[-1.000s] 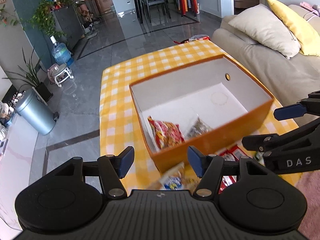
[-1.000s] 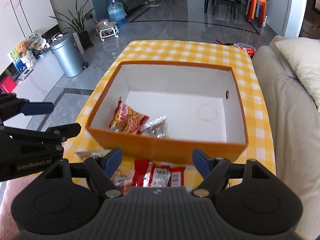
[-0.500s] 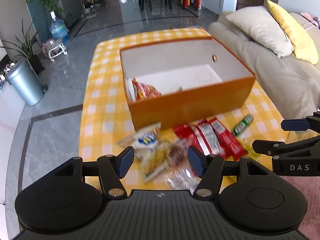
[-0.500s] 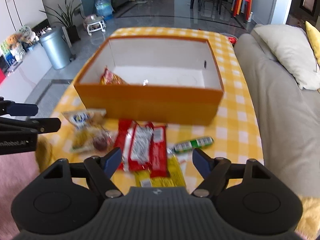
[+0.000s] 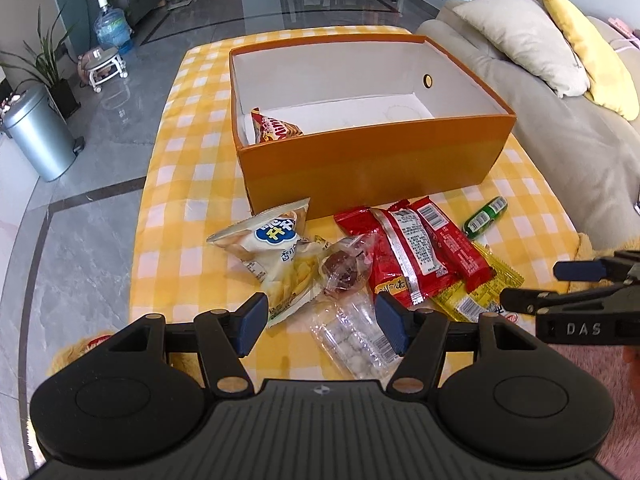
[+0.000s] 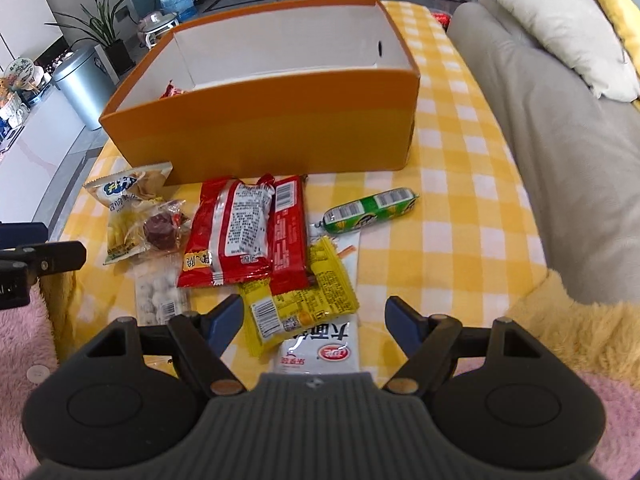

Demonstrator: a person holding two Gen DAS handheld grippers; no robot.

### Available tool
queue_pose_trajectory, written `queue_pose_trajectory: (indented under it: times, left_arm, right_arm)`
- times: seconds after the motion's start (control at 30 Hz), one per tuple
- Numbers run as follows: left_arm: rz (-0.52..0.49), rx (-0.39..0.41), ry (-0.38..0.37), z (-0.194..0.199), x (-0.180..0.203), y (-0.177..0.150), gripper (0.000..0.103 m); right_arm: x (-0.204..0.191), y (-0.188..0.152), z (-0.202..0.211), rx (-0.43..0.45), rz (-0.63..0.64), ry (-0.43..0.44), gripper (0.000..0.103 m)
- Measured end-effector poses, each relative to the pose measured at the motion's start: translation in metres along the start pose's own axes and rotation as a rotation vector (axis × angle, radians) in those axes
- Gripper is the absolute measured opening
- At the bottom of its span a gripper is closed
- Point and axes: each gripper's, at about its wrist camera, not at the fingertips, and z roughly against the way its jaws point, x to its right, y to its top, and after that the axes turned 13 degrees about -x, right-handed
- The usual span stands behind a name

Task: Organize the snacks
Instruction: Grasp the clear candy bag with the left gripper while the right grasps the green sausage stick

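The fingers of the left gripper (image 5: 320, 322) and right gripper (image 6: 314, 322) stood spread wide, grasping nothing. In front of the orange box (image 5: 372, 168) lay two red packets (image 6: 248, 232), one chip bag (image 5: 276, 248), one green sausage (image 6: 370, 210) and one yellow packet (image 6: 304, 304), crowded together; one red bag (image 5: 276, 130) sat inside the box, at its left wall, with bare floor beside it
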Motion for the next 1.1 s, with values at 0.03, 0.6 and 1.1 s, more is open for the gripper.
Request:
queue_pose_trajectory:
  times: [0.03,0.6,1.1]
  left_arm:
    - [0.005,0.001,0.002,-0.001,-0.001,0.001,0.072]
    - [-0.067,-0.027,-0.033,-0.045,0.022,0.029,0.067]
    - [-0.066,-0.071,0.009,-0.075,0.023,0.041,0.06]
  right_arm:
    - [-0.001,0.0,-0.002,-0.002,0.004,0.004,0.075]
    - [-0.005,0.025,-0.028,0.033,0.086,0.068,0.039]
    - [0.025,0.042,-0.045,0.04,-0.039,0.062,0.036]
